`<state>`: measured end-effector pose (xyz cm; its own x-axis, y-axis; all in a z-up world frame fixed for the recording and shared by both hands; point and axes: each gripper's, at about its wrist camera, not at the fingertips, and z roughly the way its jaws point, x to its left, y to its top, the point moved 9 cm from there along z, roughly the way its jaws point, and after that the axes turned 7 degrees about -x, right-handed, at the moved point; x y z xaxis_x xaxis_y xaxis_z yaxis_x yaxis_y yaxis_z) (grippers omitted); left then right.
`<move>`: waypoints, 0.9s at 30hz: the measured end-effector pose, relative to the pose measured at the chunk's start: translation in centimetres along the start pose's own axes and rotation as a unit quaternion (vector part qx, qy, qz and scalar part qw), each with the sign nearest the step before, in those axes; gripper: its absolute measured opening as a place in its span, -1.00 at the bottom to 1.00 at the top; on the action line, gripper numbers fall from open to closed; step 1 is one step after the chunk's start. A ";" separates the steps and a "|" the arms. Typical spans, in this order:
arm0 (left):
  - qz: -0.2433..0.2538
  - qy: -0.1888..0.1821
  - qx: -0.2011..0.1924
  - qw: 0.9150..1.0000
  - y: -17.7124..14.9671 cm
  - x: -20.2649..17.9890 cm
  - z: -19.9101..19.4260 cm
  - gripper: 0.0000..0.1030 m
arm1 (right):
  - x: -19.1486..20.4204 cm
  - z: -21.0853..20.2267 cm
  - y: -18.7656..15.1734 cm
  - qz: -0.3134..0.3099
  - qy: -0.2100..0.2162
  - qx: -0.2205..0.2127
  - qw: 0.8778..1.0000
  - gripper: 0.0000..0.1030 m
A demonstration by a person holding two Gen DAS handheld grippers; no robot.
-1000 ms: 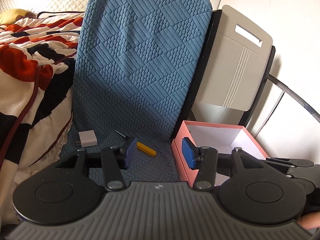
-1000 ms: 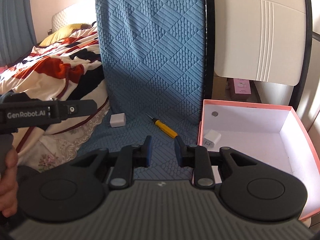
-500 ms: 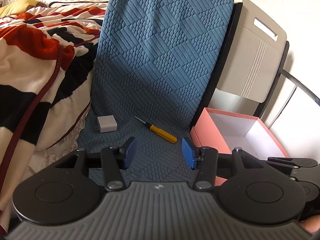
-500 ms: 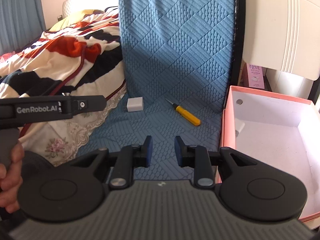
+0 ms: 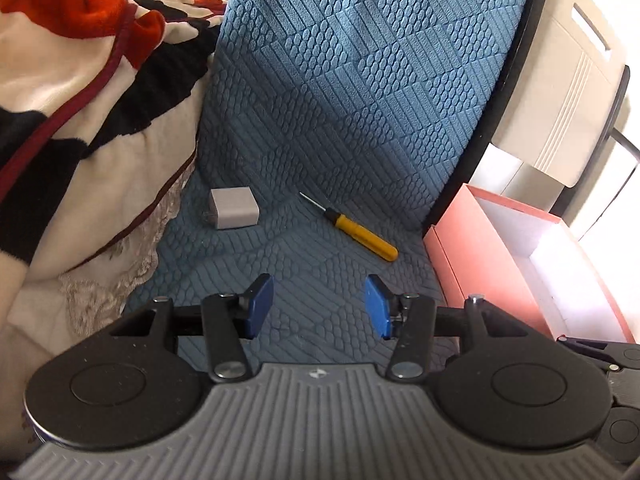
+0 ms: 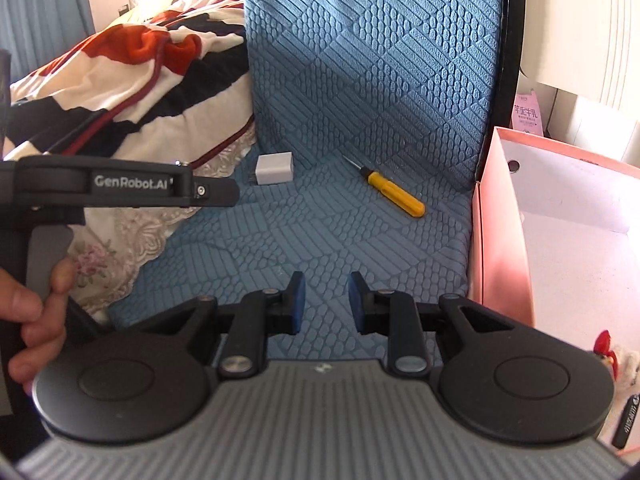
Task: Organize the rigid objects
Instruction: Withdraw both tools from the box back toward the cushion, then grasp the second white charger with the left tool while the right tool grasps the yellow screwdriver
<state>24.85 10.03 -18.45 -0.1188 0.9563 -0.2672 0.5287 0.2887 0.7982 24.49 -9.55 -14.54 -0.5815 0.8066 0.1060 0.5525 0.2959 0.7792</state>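
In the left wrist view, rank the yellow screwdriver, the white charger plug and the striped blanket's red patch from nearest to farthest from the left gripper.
1. yellow screwdriver: just ahead of the left gripper, slightly right, lying on the blue mat.
2. white charger plug: farther ahead, to the left, on the mat beside the blanket's edge.
3. striped blanket's red patch: far upper left, on the bed.

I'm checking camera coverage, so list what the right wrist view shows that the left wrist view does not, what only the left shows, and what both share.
Only the right wrist view: a hand holding the left gripper's handle, a pink carton behind the pink box, and a dark round thing on the box's inner wall.

Only the left wrist view: a slotted grey panel.

Both: white charger, yellow screwdriver, blue mat, patterned blanket, and open, empty jaws.
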 end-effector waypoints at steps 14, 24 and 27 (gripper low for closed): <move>-0.010 0.002 0.038 0.999 1.4 1.1 7.7 0.10 | -1.8 4.9 1.7 0.009 0.010 0.003 1.000 -0.46; 0.021 0.043 0.037 0.998 3.7 2.5 11.9 0.36 | -2.5 9.4 3.7 -0.005 0.020 0.005 1.000 -0.46; 0.035 0.049 0.026 0.998 4.5 2.6 12.5 0.45 | -3.0 11.4 4.7 -0.011 0.015 0.003 1.000 -0.46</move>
<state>37.40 13.21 -22.32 -0.1607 0.9746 -0.1562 0.5804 0.2213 0.7837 35.66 -4.77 -18.20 -0.6119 0.7837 0.1069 0.5425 0.3175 0.7778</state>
